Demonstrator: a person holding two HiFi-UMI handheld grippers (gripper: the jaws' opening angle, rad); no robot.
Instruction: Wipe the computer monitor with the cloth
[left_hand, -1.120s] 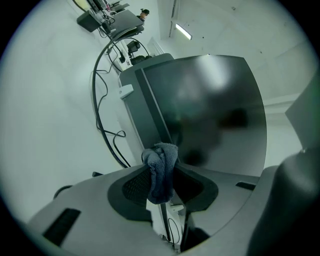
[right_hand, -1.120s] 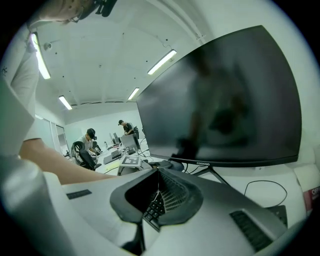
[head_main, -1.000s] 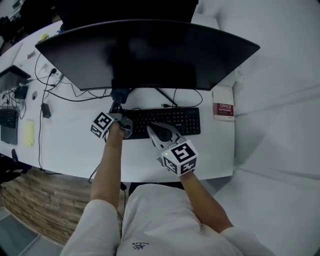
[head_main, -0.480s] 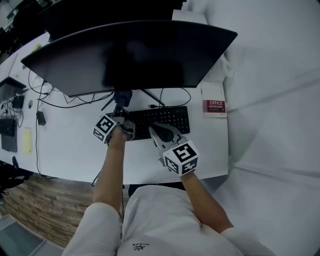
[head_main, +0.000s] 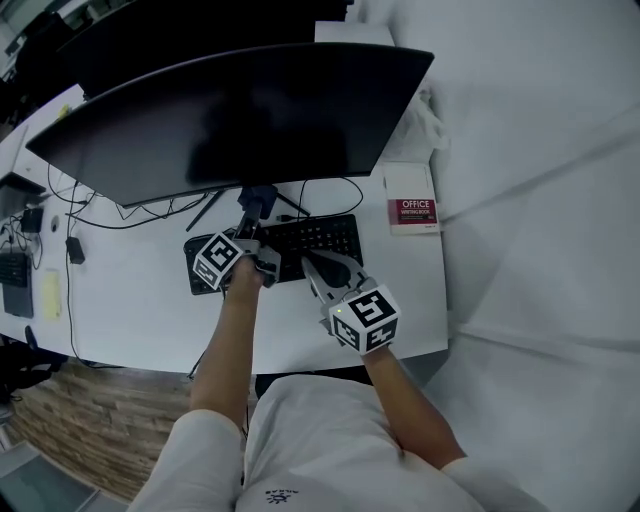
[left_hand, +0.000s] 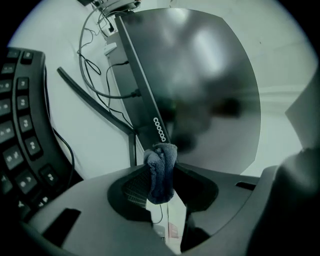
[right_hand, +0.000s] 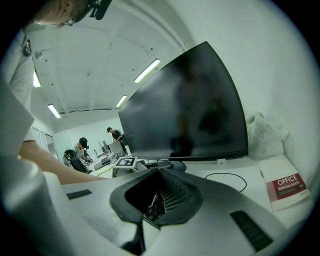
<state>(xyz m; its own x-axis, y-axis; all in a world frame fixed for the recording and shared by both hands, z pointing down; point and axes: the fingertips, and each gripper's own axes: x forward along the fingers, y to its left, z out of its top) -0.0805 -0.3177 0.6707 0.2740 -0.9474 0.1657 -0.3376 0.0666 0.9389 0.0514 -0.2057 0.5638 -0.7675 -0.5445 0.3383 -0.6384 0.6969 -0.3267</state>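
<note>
A wide curved dark monitor (head_main: 230, 120) stands at the back of the white desk (head_main: 130, 300). My left gripper (head_main: 252, 215) points up at the monitor's lower edge and is shut on a dark blue cloth (head_main: 257, 196). In the left gripper view the cloth (left_hand: 160, 165) sits bunched between the jaws of the left gripper (left_hand: 162, 176), close to the monitor's (left_hand: 210, 85) bottom bezel. My right gripper (head_main: 322, 262) hovers over the black keyboard (head_main: 310, 238), shut and holding nothing. Beyond the right gripper (right_hand: 155, 200) in its own view rises the monitor (right_hand: 190, 110).
A red and white book (head_main: 410, 212) lies at the desk's right, with a white bag (right_hand: 265, 135) behind it. Cables (head_main: 150, 210) trail under the monitor to the left. The keyboard (left_hand: 20, 130) is left of the cloth. Two people (right_hand: 80, 150) sit at far desks.
The left gripper with the cloth has moved to the right along the monitor's lower edge. The head view has swung, so the monitor sits further left. The right gripper has barely moved.
</note>
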